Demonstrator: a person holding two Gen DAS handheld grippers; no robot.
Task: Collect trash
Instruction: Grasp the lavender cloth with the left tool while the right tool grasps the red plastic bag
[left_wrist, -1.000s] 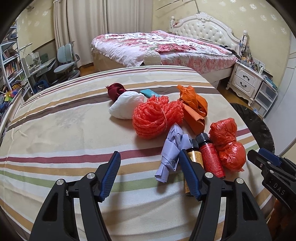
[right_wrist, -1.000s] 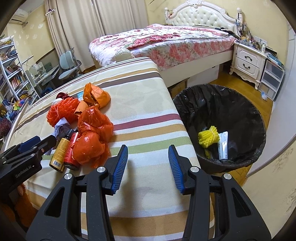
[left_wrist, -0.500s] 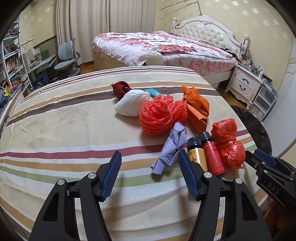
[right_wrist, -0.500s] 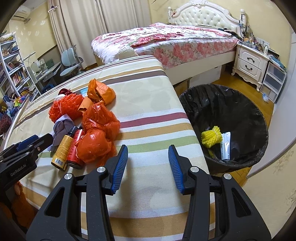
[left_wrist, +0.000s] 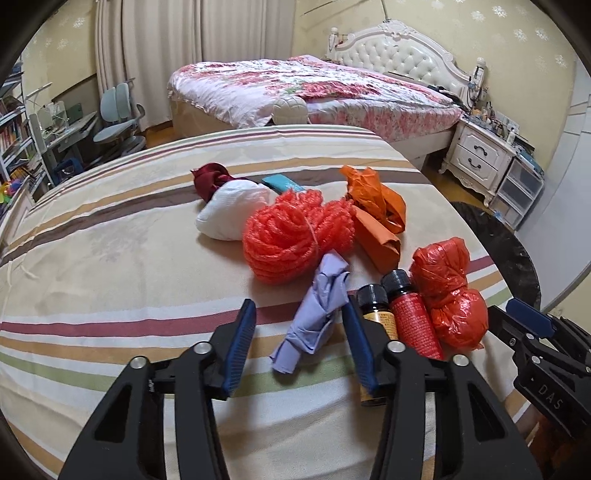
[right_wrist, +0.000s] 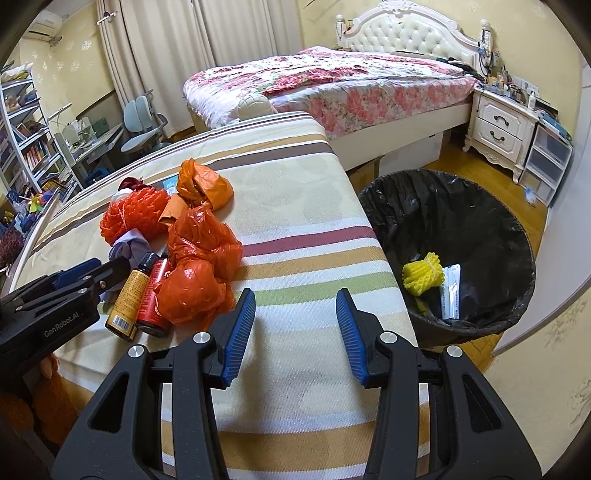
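The left gripper (left_wrist: 299, 339) sits low in the middle of its own frame, its jaws closing around a crumpled lilac rag (left_wrist: 314, 314); the rag lies between the blue pads, which do not yet seem to press it, so this reads as a grab just begun; the right gripper (right_wrist: 295, 332) hangs at the bottom centre of its frame with the jaws apart and nothing between them, only striped cloth (right_wrist: 314, 221) beneath. Most of the job looks undone; the litter is heaped in the centre and right of the left view: a coil of orange foam net (left_wrist: 295, 236), an orange paper bag (left_wrist: 376, 218), a knotted red plastic bag (left_wrist: 448, 295), a white bundle (left_wrist: 232, 214) with a dark red scrap (left_wrist: 210, 177) behind it, a teal packet (left_wrist: 282, 182), and two small bottles, one amber (left_wrist: 376, 310) and one red (left_wrist: 413, 321), lying side by side, the red one touching the red bag. What is done is small; the black-lined bin (right_wrist: 461, 206) at the right of the right view, beside the edge of the striped surface, holds only a yellow foam net (right_wrist: 423, 273) and a white wrapper (right_wrist: 451, 291). By my judgement the rag goes next, and roughly eight pieces remain after the two already dropped.
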